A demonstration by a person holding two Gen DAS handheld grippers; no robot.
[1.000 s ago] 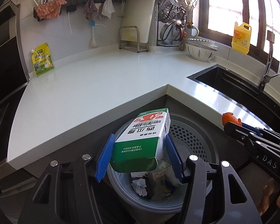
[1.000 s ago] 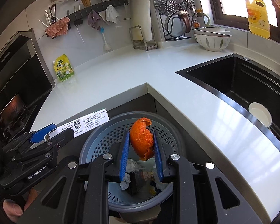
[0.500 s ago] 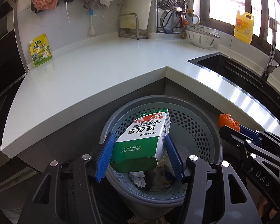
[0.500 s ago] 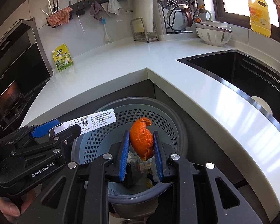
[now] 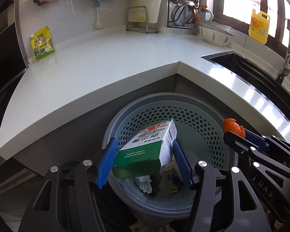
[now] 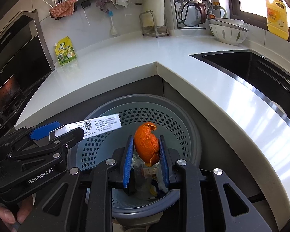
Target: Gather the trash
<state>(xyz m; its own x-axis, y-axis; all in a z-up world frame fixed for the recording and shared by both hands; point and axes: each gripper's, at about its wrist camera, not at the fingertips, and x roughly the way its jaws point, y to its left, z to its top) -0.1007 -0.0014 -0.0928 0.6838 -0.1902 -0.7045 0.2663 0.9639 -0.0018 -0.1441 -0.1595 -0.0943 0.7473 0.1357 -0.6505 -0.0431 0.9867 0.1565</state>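
Observation:
A grey perforated trash bin (image 5: 203, 119) stands on the floor below the counter corner, with crumpled trash inside; it also shows in the right wrist view (image 6: 176, 119). My left gripper (image 5: 145, 162) is over the bin with its jaws spread; a green and white carton (image 5: 145, 150) sits tilted between them with a gap on each side. The carton's white side shows in the right wrist view (image 6: 100, 125). My right gripper (image 6: 146, 160) is shut on an orange peel (image 6: 147, 145) above the bin. The peel also shows in the left wrist view (image 5: 233, 126).
A white counter (image 5: 106, 71) wraps the corner behind the bin. A dark sink (image 6: 251, 67) is at the right. A yellow-green pouch (image 5: 42, 43) leans on the back wall. A white colander (image 5: 214, 34) and a yellow bottle (image 5: 259, 27) stand near the window.
Both grippers have moved further out over the bin. The left jaws have spread, and the carton has tipped and loosened between them. The right gripper still holds the peel.

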